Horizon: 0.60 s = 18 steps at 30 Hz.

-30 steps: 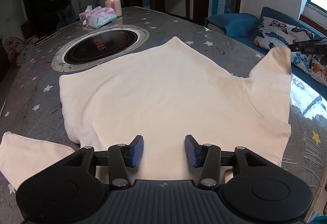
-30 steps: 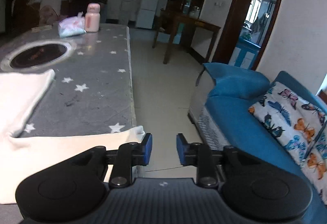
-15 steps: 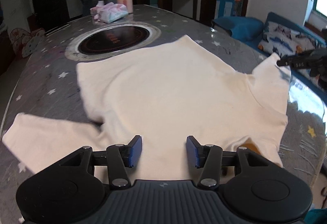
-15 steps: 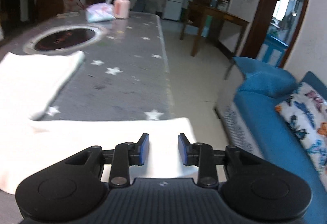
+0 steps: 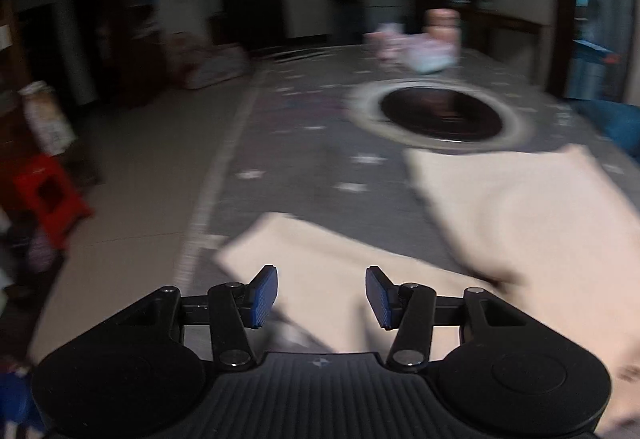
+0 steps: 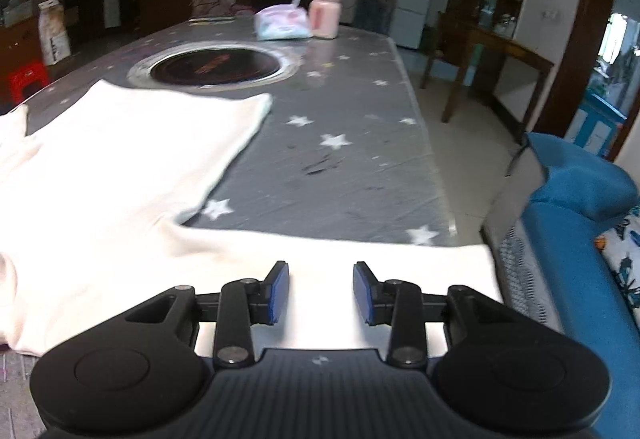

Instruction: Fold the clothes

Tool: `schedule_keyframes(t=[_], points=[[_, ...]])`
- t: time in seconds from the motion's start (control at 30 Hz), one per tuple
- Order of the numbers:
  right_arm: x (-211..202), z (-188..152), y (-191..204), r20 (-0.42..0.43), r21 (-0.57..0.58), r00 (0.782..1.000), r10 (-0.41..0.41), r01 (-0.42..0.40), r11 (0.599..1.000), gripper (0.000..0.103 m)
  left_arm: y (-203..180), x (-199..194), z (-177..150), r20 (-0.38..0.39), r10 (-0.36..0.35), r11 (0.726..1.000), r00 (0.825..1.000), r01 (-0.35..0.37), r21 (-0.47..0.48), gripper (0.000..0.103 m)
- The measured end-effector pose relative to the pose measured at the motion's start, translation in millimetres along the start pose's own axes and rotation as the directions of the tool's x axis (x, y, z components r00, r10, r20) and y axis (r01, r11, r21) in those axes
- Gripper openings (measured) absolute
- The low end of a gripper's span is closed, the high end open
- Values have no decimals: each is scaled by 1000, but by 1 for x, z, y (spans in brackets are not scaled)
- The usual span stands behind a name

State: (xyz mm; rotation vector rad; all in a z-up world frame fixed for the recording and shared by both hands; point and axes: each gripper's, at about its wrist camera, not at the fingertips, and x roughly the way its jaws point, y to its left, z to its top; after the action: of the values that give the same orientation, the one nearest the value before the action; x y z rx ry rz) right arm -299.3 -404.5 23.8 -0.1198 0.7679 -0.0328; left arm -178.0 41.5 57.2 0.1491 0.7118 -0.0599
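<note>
Left wrist view, blurred: left claw (image 5: 321, 297) open, nothing pinched, poised over one sleeve of cream cotton T-shirt (image 5: 520, 223) near left edge of grey star-patterned counter (image 5: 304, 143); bare floor beyond that edge.

Right wrist view: right claw (image 6: 321, 293) open, jaws just widened, nothing between them, above other sleeve reaching counter's right edge. Shirt body spread flat toward round black inset hob (image 6: 216, 69). Blue sofa (image 6: 576, 239) just beside that edge, narrow gap.

A cream T-shirt (image 6: 100, 167) lies spread flat on the grey star-patterned table (image 6: 340, 167), its body just short of the round inset cooktop (image 6: 216, 69). 1 sleeve (image 6: 360, 259) reaches the table's right edge; the other sleeve (image 5: 320, 259) lies near the left edge.
</note>
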Motion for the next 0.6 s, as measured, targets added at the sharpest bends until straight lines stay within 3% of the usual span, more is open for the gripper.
schedule_keyframes(t=[0.23,0.33,0.4,0.47,0.6], points=[[0,-1,2,-7,6,1000,1,-1,1000,41,30,56,14,-53,117,992,992,-120,-40,53],[-1,-1,0,-13,6,1000,-4,4,1000,42,39,70,13,-72,91,992,993,-97,-87,52],[0,0,1,-17,5,1000,-7,7,1000,42,39,68,11,-65,65,993,996,-71,-90,28],[0,0,2,-19,1,1000,-12,12,1000,42,36,64,8,-55,61,995,997,-65,-73,12],[-1,1,4,-23,-9,1000,-19,19,1000,42,38,51,-5,-40,109,993,993,-111,-43,7]])
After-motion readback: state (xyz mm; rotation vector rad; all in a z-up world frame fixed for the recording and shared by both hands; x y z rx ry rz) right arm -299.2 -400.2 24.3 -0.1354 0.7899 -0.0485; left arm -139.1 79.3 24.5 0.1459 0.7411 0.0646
